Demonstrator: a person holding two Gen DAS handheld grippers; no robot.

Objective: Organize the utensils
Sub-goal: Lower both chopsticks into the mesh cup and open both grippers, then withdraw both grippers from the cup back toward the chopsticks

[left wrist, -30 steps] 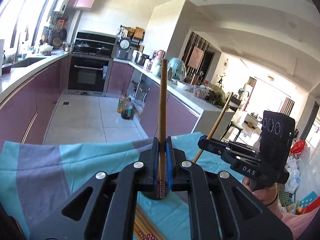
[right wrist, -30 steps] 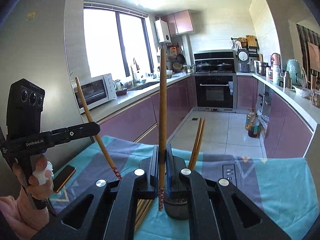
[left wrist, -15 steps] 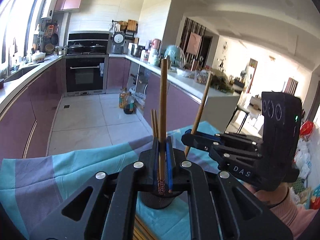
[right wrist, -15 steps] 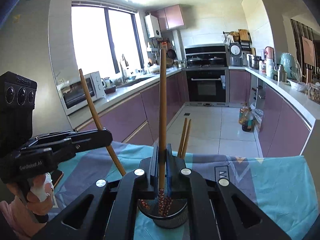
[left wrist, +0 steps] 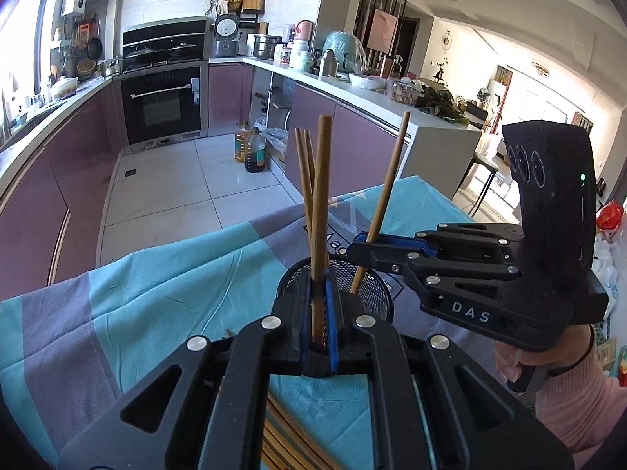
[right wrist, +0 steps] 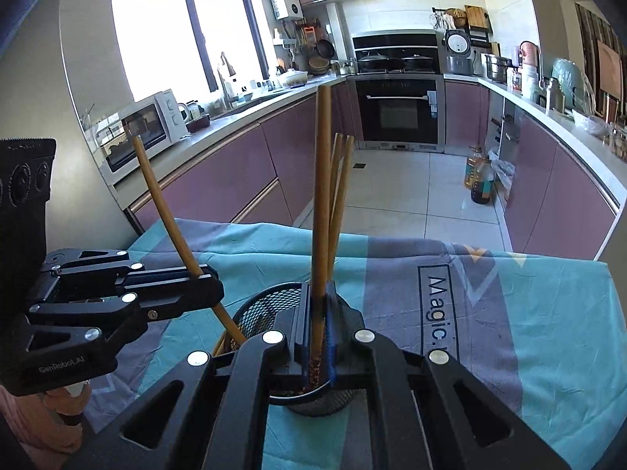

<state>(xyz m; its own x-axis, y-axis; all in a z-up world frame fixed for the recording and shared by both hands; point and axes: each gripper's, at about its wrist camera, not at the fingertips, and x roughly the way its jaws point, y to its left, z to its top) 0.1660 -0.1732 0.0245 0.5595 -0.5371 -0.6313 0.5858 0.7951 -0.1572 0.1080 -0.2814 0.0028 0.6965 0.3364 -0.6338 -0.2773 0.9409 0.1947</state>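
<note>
Left wrist view, tablecloth (left wrist: 164, 290): teal and grey-purple cloth covering the table; printed lettering shows near its right part in the right wrist view.
Kitchen: purple cabinets, a black oven (right wrist: 397, 107) at the far end, a white microwave (right wrist: 151, 127) on the left counter.
Right gripper (left wrist: 362, 243): enters from the right of the left wrist view, held by a hand (left wrist: 521, 364) in a pink sleeve; jaws pressed together on a chopstick in right gripper (left wrist: 386, 196), which leans right at its top.
Left gripper (left wrist: 318, 327): jaws pinching a chopstick in left gripper (left wrist: 320, 211), upright, its patterned lower end between the blue pads.
Mesh holder (right wrist: 266, 305): black wire cup standing on the cloth, directly beyond both grippers; the lower ends of both held chopsticks sit at its mouth.
Standing chopsticks (right wrist: 340, 188): two already upright in the holder, leaning together.
Loose chopsticks (left wrist: 282, 436): several lying on the cloth at the near edge, partly hidden by the left gripper.
</note>
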